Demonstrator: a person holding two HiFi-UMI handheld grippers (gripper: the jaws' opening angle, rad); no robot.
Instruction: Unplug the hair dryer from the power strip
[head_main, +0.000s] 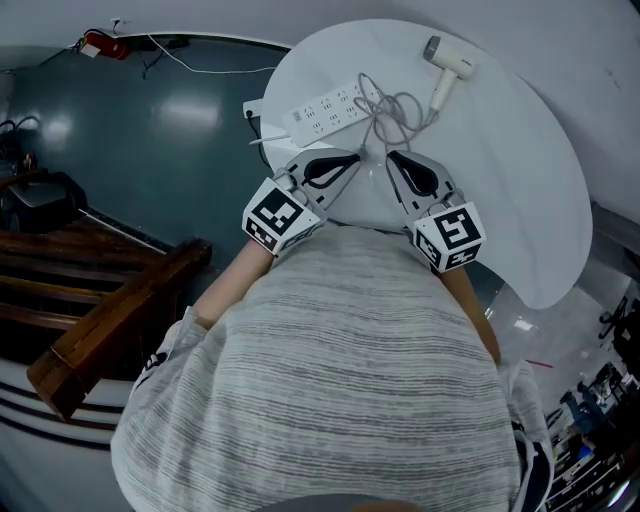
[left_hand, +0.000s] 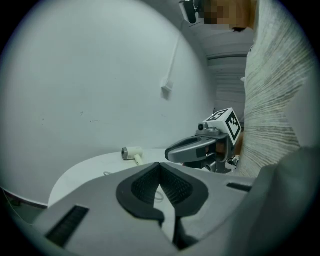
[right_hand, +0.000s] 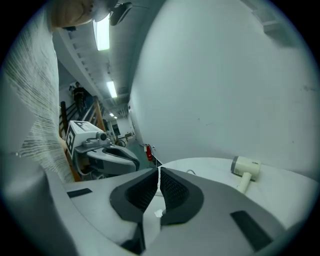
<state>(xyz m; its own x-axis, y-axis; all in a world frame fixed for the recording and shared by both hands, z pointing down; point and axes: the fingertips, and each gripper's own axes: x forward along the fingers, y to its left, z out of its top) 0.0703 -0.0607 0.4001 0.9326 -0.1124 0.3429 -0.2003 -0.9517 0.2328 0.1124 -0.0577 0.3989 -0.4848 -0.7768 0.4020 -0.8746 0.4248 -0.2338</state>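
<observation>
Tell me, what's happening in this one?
A person holds the left gripper and the right gripper side by side above the near edge of a round white table. Both have their jaws shut on nothing. Ahead of them lie a white power strip, a hair dryer and its looped cord. Neither gripper touches any of them.

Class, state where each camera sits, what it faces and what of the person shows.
Head view: on the head, steeply down at table, power strip, hair dryer; shows shirt, left gripper, right gripper.
Left gripper view: rides the left gripper, along its shut jaws toward the wall; shows shirt.
Right gripper view: rides the right gripper, along its shut jaws; shows shirt.
Both gripper views share the hair dryer.
</observation>
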